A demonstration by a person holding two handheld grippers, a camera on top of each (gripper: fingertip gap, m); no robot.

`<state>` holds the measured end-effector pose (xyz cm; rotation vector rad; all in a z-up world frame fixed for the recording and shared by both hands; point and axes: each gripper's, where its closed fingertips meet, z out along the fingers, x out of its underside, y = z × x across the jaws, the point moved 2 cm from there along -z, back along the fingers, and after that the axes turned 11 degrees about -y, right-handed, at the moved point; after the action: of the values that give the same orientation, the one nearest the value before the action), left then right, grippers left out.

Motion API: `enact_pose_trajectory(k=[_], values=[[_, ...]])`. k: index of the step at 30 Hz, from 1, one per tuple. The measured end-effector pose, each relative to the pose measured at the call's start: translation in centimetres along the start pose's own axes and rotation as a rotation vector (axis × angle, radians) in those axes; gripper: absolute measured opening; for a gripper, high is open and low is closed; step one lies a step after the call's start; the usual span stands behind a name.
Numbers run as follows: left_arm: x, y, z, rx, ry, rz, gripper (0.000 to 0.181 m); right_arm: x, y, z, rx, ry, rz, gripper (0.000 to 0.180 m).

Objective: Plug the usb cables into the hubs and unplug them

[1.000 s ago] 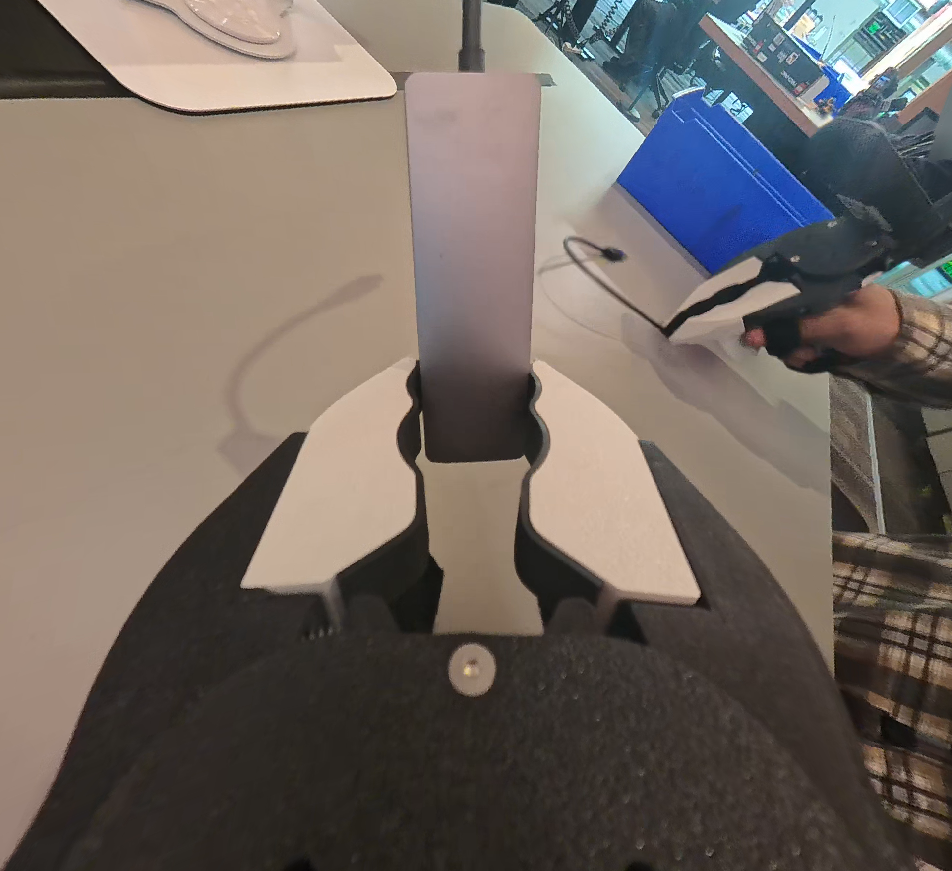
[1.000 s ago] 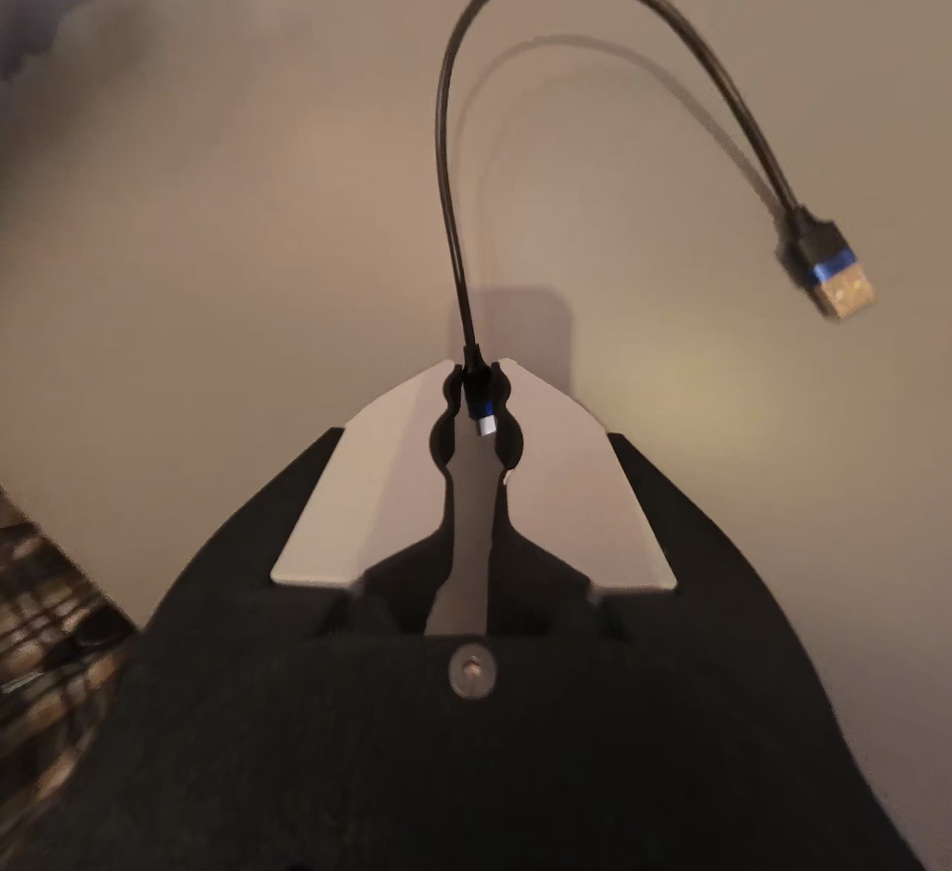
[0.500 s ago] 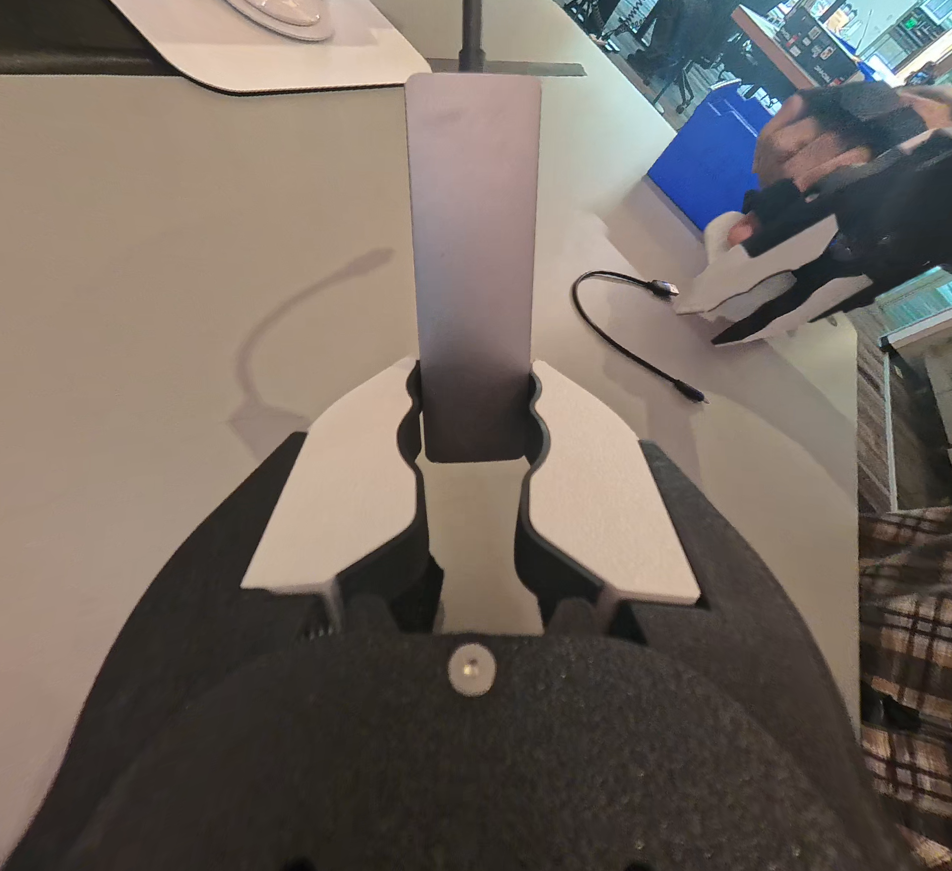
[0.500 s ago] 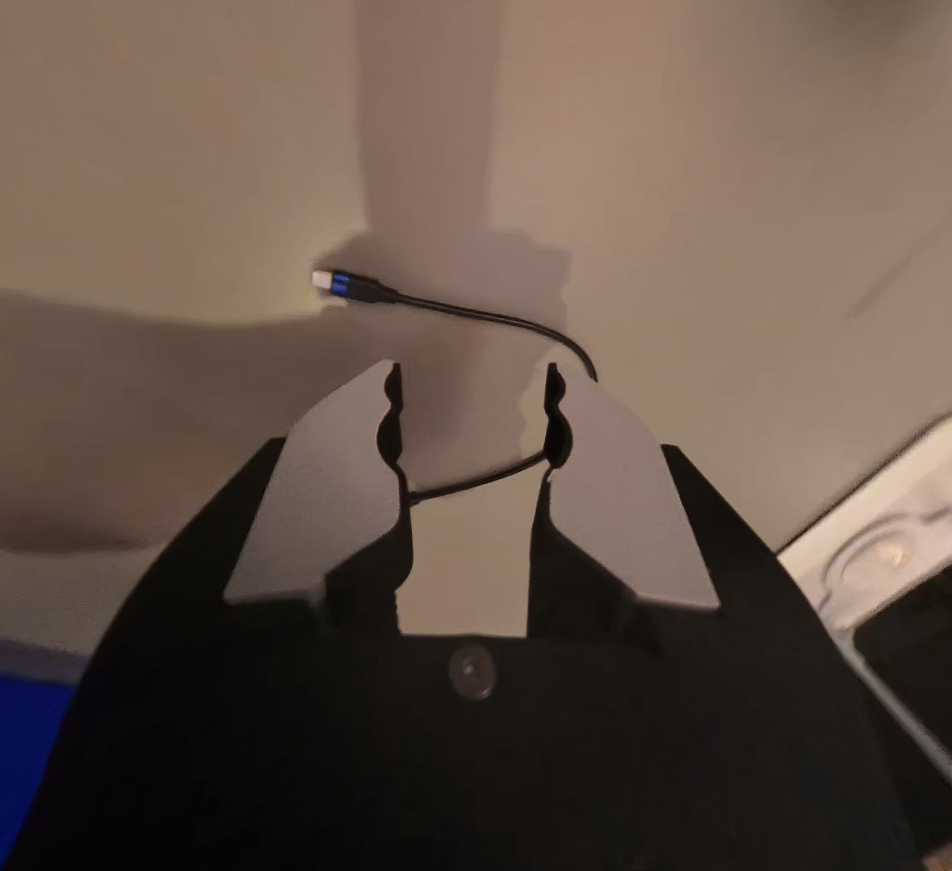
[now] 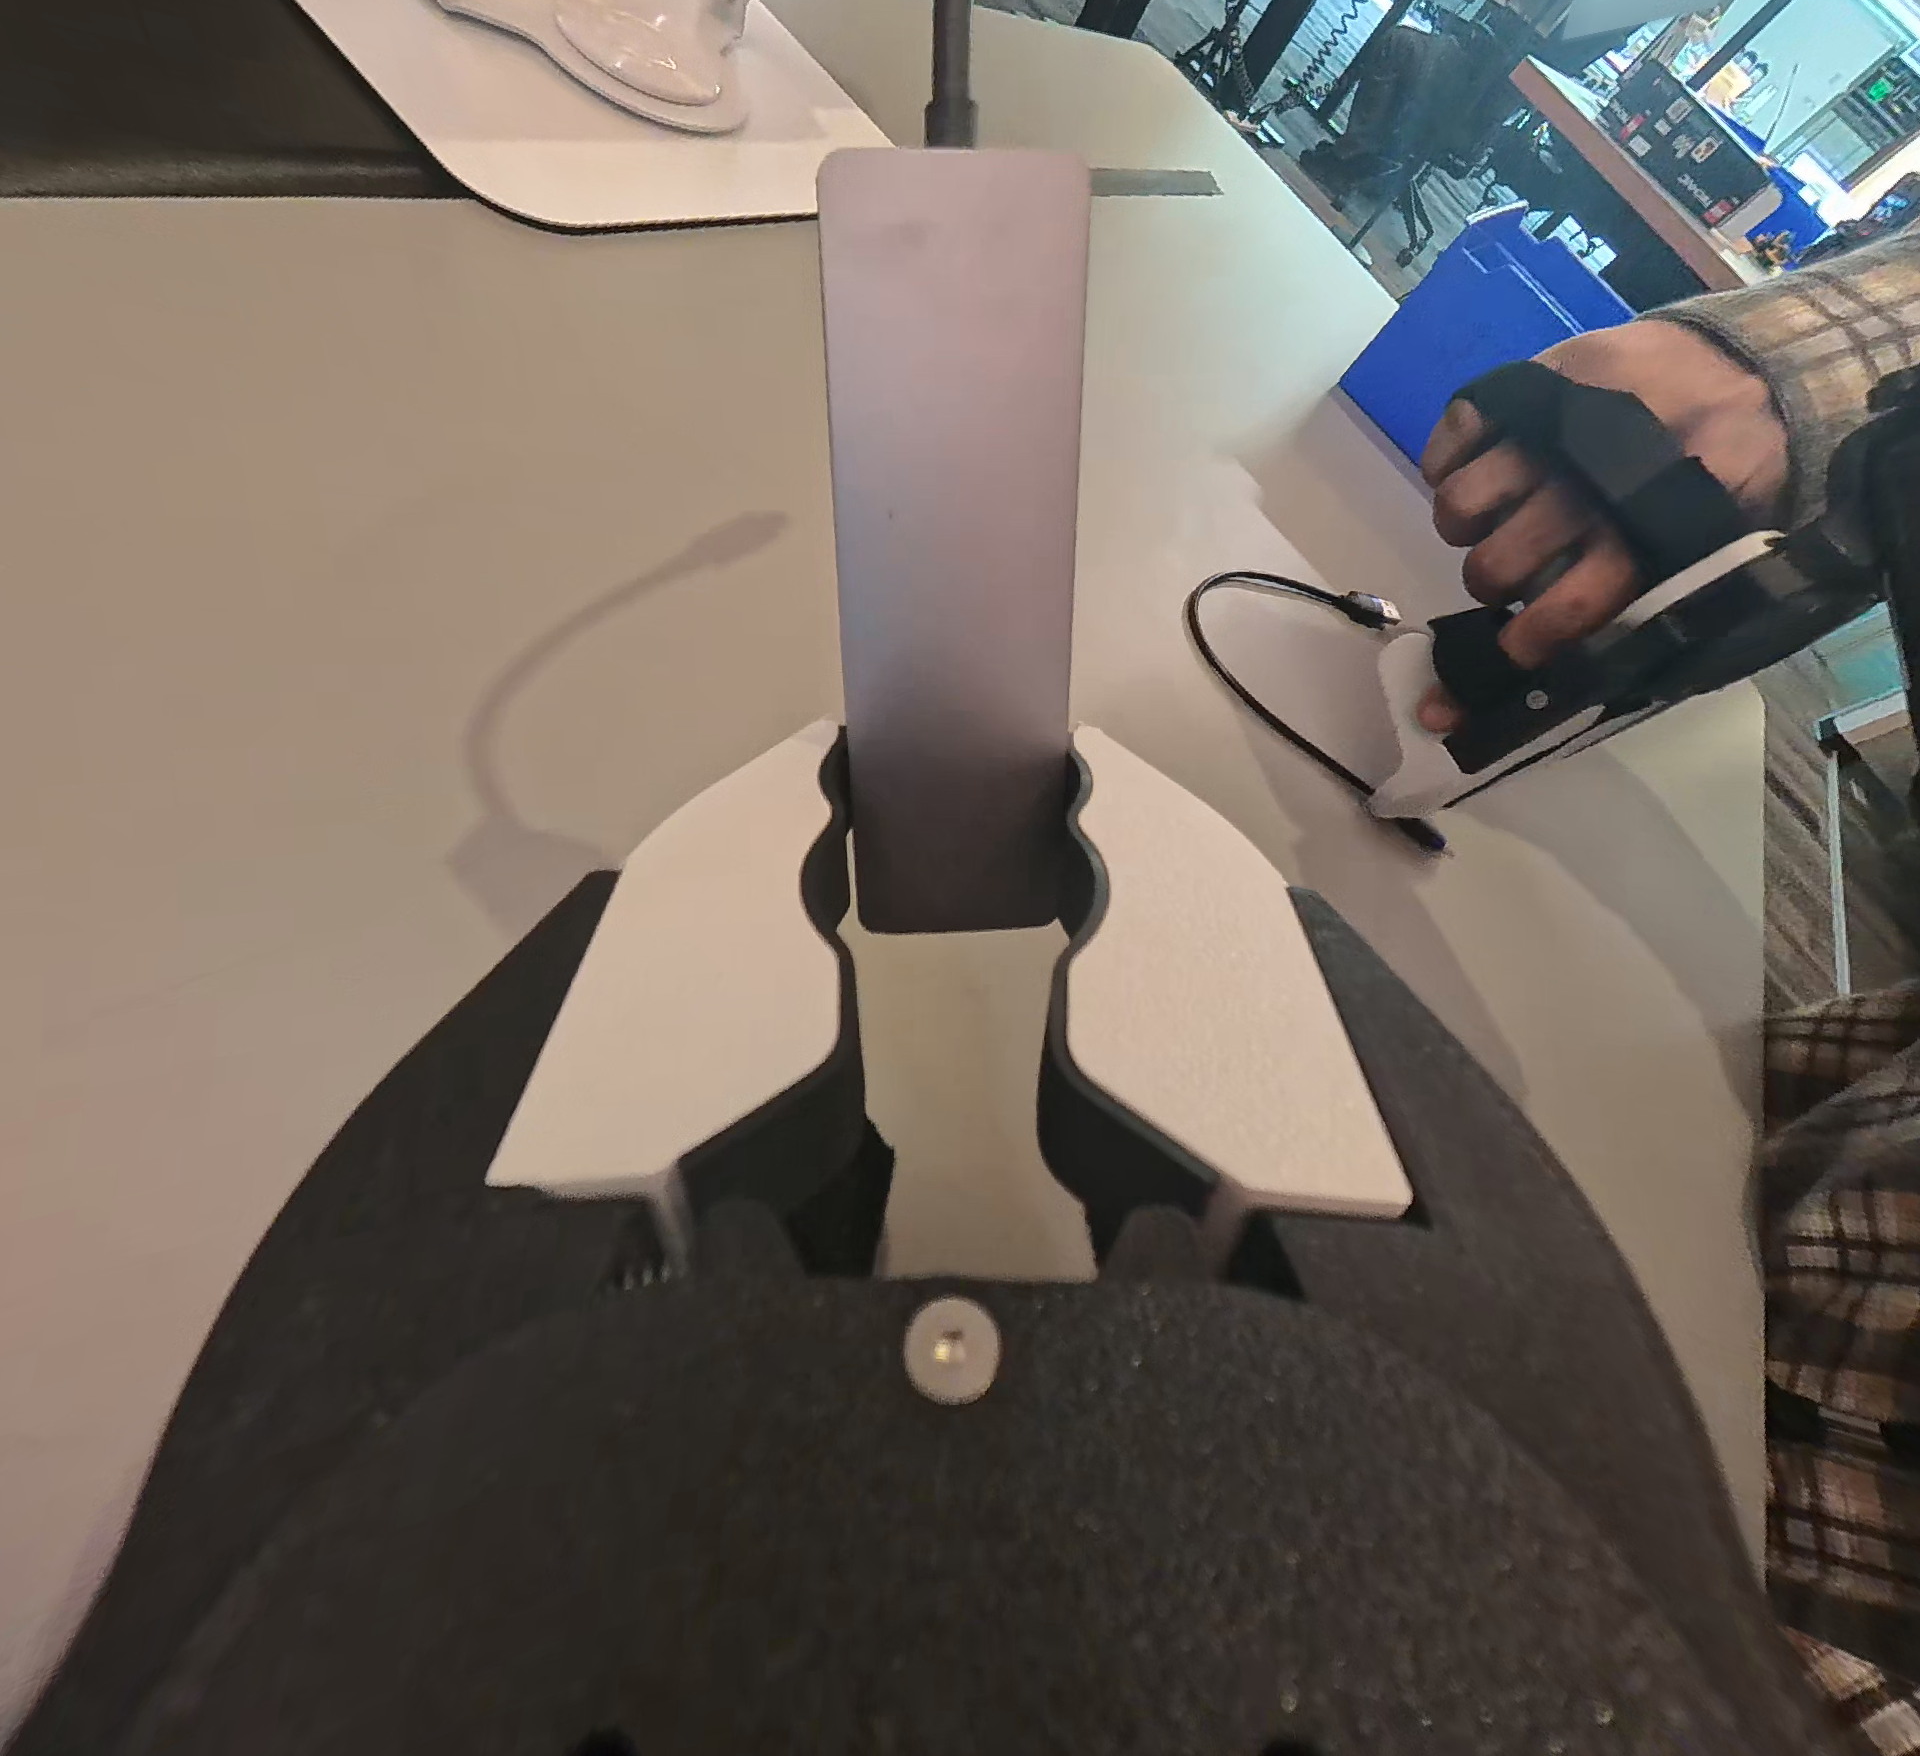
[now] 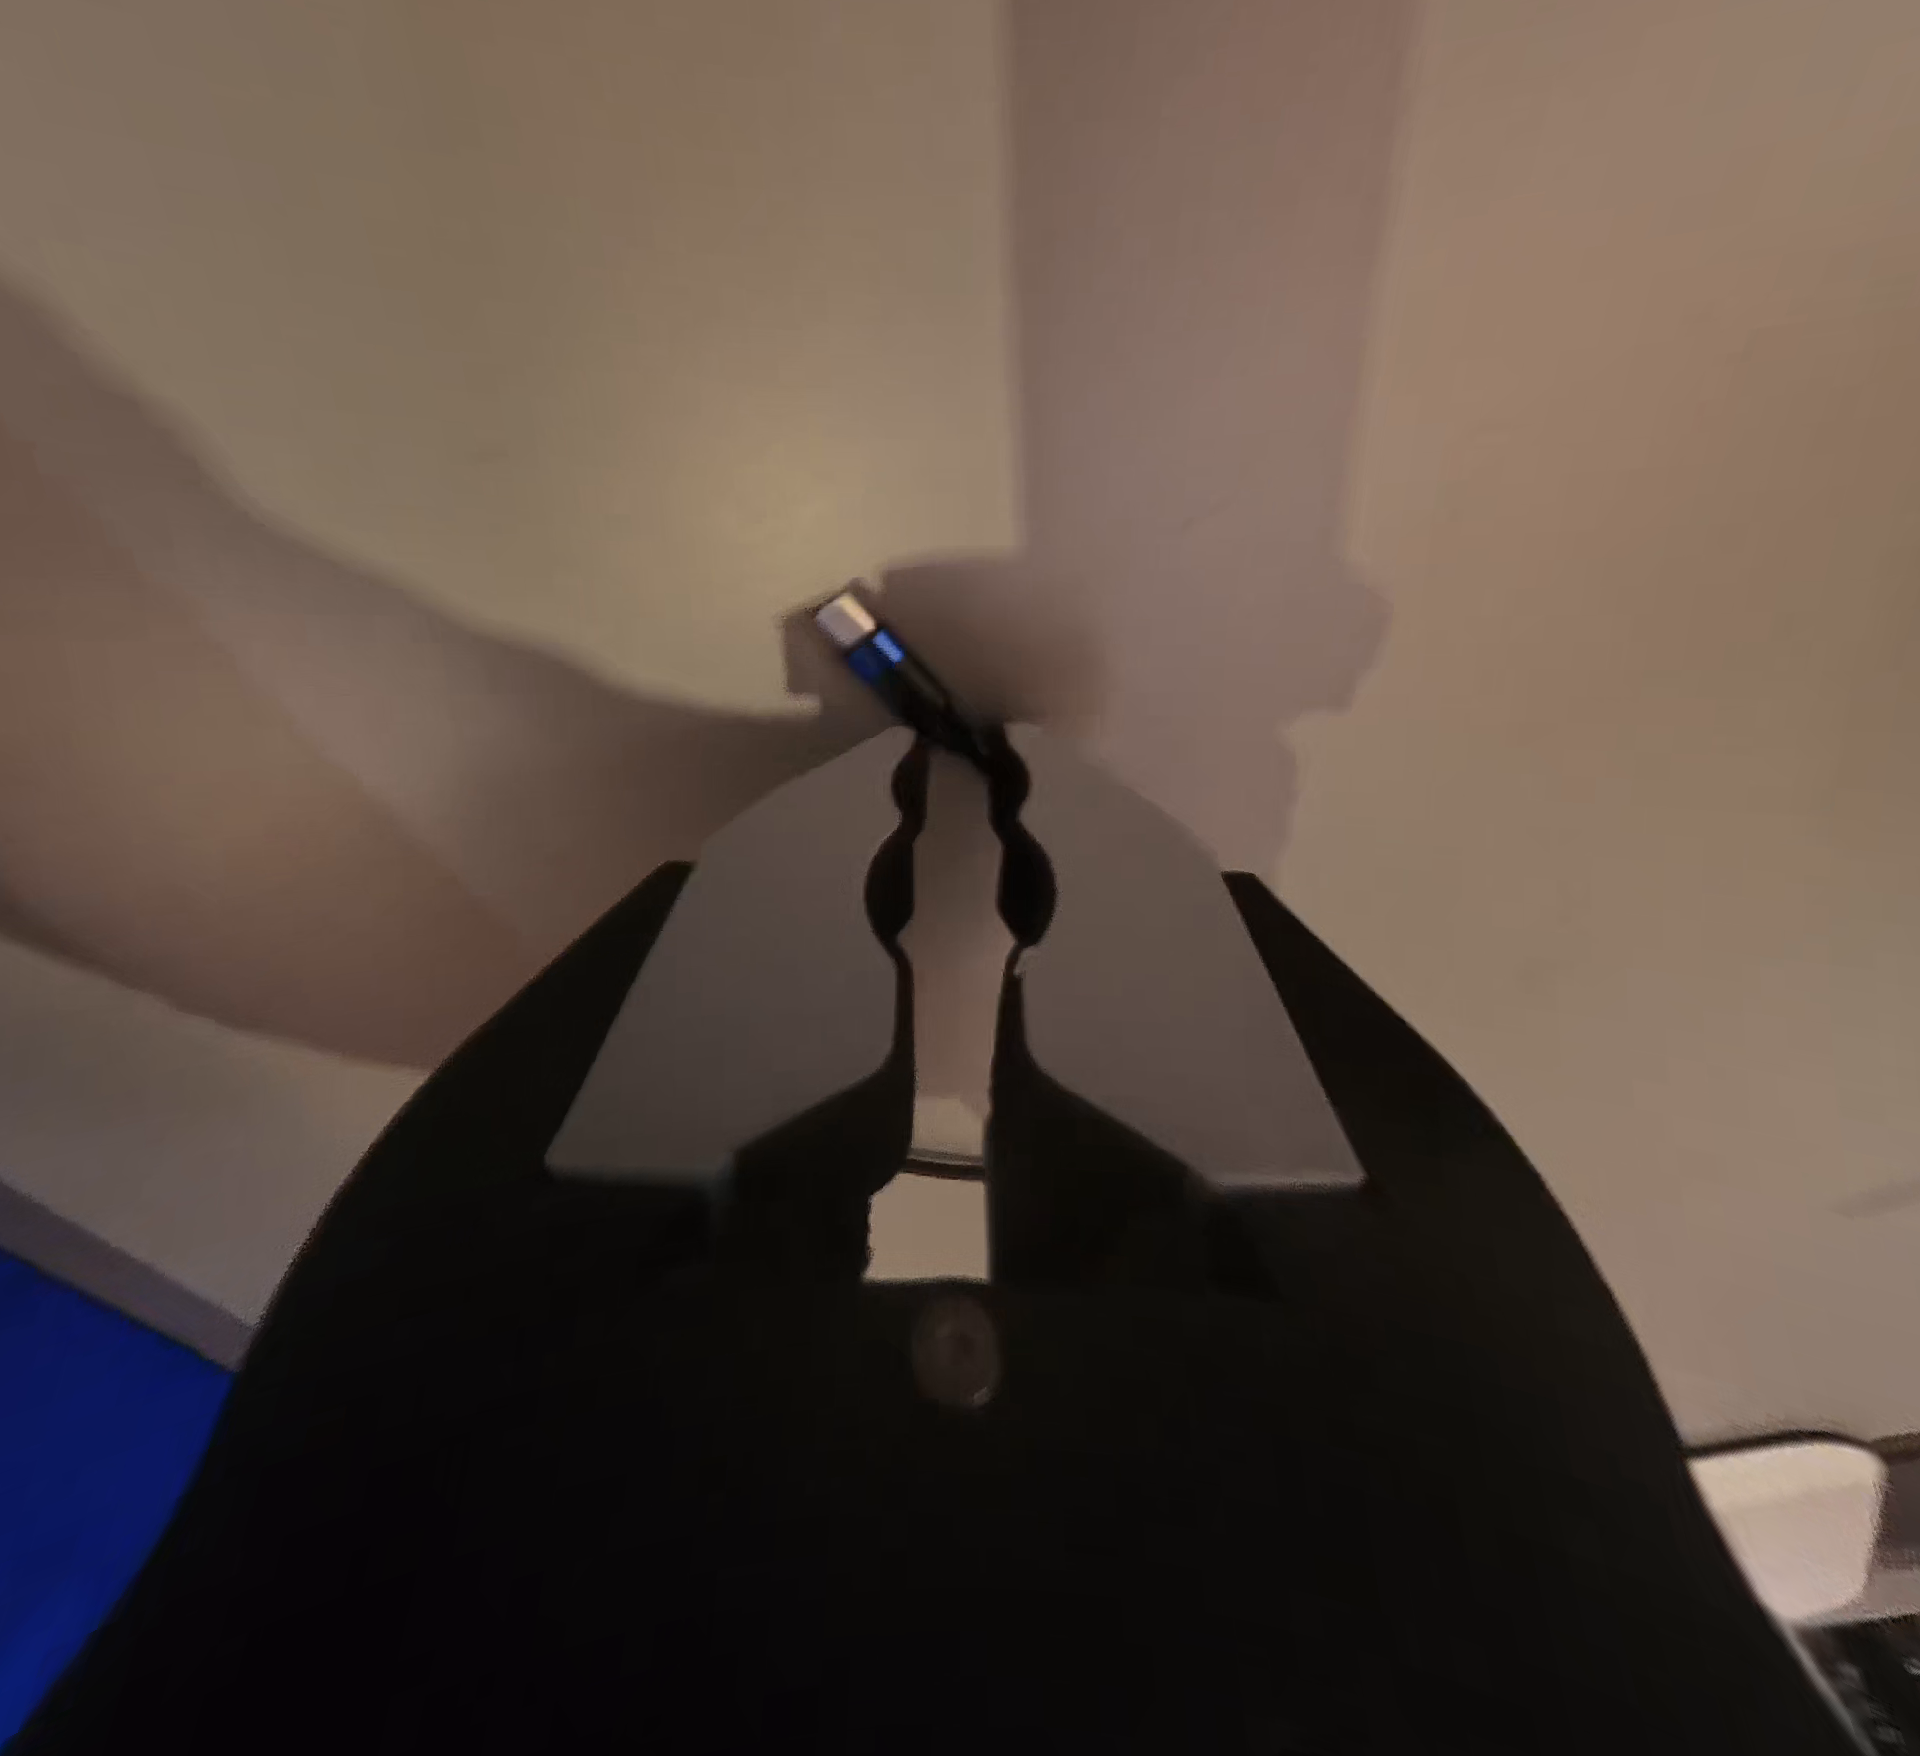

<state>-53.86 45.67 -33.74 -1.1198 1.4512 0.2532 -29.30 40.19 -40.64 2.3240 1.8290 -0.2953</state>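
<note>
My left gripper (image 5: 956, 750) is shut on the near end of a flat grey USB hub (image 5: 951, 511) and holds it above the table, pointing away. The hub's own grey cable (image 5: 954, 44) leaves its far end. A black USB cable (image 5: 1226, 667) lies looped on the table at the right, its larger plug (image 5: 1371, 610) free. My right gripper (image 5: 1397, 797) is down on the table at the cable's other end. In the right wrist view the right gripper (image 6: 956, 750) is shut on the cable just behind the small blue-ringed plug (image 6: 862, 636), which sticks out to the upper left.
A white stand on a white base plate (image 5: 540, 44) sits at the table's far left. A blue bin (image 5: 1475, 335) stands beyond the table's right edge (image 5: 1756, 771). A gloved hand (image 5: 1538, 511) with a plaid sleeve holds the right gripper. A white object (image 6: 1787, 1540) lies at lower right. From my left tips it is roughly 35 cm to the white base plate (image 5: 540, 44); from my right, 45 cm.
The right gripper let go of the cable, opened over it, then dropped to the table and closed behind the small plug. The left gripper kept its hold on the hub.
</note>
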Motion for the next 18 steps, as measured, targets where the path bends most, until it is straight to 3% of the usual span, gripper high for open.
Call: enact_pose_trajectory(k=[3, 8, 13, 18], values=[[0.2, -0.2, 0.1, 0.001, 0.015, 0.003, 0.036, -0.1, -0.2, 0.0, -0.002, -0.003, 0.170, 0.004], [0.9, -0.4, 0.4, -0.024, 0.087, 0.017, 0.036, 0.6, -1.9, -0.3, 0.232, -0.080, 0.722, 0.004], [2.9, -0.7, 0.6, -0.116, 0.269, 0.077, 0.036, 1.8, -1.6, -0.8, 0.447, -0.226, 1.352, 0.004], [5.6, -1.4, 0.9, -0.186, 0.484, 0.126, 0.036, 1.4, -1.6, -1.4, 0.591, -0.371, 1.457, 0.004]])
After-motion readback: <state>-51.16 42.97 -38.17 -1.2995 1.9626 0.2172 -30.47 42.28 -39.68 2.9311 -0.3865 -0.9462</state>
